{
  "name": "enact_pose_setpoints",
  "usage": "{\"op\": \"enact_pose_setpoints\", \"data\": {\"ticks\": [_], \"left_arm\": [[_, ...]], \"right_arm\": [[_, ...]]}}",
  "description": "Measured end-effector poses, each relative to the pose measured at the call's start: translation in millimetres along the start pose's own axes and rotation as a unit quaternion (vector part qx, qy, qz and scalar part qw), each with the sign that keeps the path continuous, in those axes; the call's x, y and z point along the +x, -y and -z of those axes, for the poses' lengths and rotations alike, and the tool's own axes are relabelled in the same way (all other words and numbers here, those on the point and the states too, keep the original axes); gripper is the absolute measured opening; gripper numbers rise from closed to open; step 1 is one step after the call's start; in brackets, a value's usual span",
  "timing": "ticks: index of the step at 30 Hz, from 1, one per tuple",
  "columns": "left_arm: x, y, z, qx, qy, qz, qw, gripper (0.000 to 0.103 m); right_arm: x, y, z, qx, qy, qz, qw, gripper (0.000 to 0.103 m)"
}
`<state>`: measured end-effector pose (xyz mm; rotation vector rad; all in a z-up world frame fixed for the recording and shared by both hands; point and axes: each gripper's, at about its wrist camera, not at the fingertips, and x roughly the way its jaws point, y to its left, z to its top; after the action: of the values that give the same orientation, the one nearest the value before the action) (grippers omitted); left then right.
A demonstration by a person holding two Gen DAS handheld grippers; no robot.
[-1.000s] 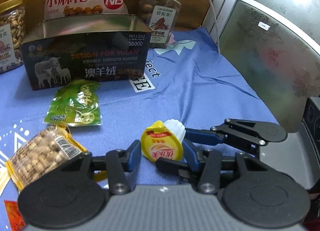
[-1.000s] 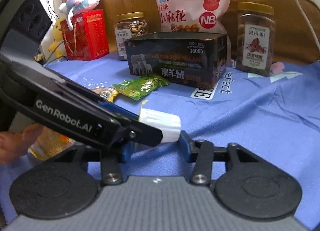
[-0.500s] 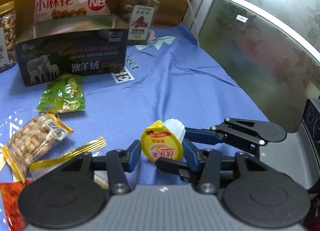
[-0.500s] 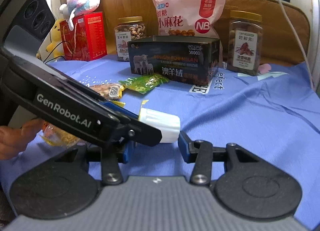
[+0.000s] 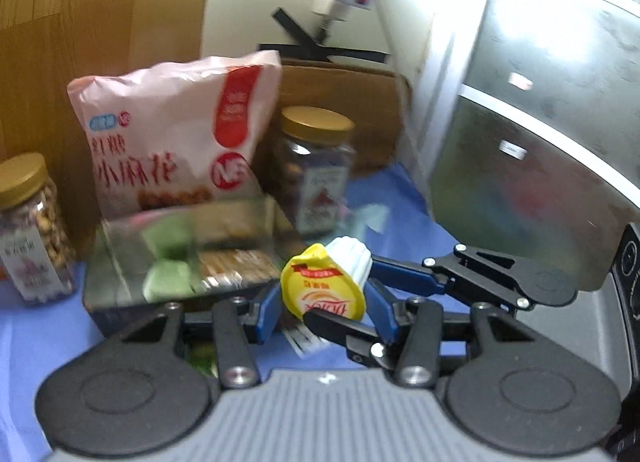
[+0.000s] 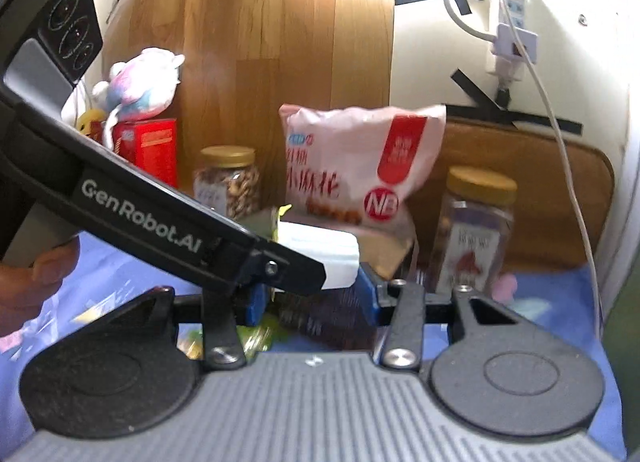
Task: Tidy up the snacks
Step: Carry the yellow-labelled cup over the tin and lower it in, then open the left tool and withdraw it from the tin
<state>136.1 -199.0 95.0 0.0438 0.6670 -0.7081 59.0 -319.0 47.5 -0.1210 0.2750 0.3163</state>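
Note:
A small white fluted jelly cup with a yellow foil lid [image 5: 324,294] sits between the blue pads of both grippers. My left gripper [image 5: 322,308] is shut on it from the sides. My right gripper [image 6: 310,296] is shut on the same cup [image 6: 320,250], crossing the left gripper from the right. The cup is held above the front edge of the dark open box [image 5: 132,262], which holds a green packet and other snacks.
A pink snack bag [image 5: 172,141] leans behind the box. Two gold-lidded jars [image 5: 316,173] [image 5: 28,225] stand at either side. A red box [image 6: 148,149] with a plush toy is at the back left. Blue cloth [image 5: 24,342] covers the table.
Both grippers lifted the cup off the cloth and carried it forward to the box. The loose packets on the cloth dropped out of view.

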Motion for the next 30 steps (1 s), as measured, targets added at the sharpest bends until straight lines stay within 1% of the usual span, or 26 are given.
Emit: {"op": "enact_pose_setpoints", "data": {"ticks": [3, 7, 10, 15, 20, 23, 27, 30], "left_arm": [[27, -18, -15, -0.018, -0.003, -0.006, 0.9998, 0.046], [60, -34, -21, -0.026, -0.012, -0.016, 0.9995, 0.046], [75, -40, -19, -0.032, -0.014, -0.024, 0.9991, 0.048], [82, -44, -16, -0.037, -0.008, -0.042, 0.9984, 0.048], [62, -44, -8, -0.045, -0.006, -0.041, 0.9982, 0.048], [36, -41, 7, -0.049, -0.008, -0.021, 0.9985, 0.048], [-8, -38, 49, -0.053, -0.01, 0.013, 0.9984, 0.048], [-42, -39, 87, -0.054, -0.001, 0.016, 0.9984, 0.048]], "right_arm": [[33, 15, -8, 0.009, -0.005, 0.002, 1.0, 0.049], [65, 31, -6, 0.014, -0.019, 0.014, 1.0, 0.049], [81, 36, -2, 0.019, -0.031, 0.021, 0.999, 0.051], [88, 38, 2, 0.031, -0.029, 0.027, 0.999, 0.051], [67, 34, 4, 0.042, -0.019, 0.021, 0.999, 0.051], [46, 30, 9, 0.065, -0.017, 0.013, 0.998, 0.051], [8, 14, 32, 0.112, -0.034, -0.018, 0.993, 0.051], [-21, -4, 55, 0.137, -0.043, -0.04, 0.989, 0.051]]}}
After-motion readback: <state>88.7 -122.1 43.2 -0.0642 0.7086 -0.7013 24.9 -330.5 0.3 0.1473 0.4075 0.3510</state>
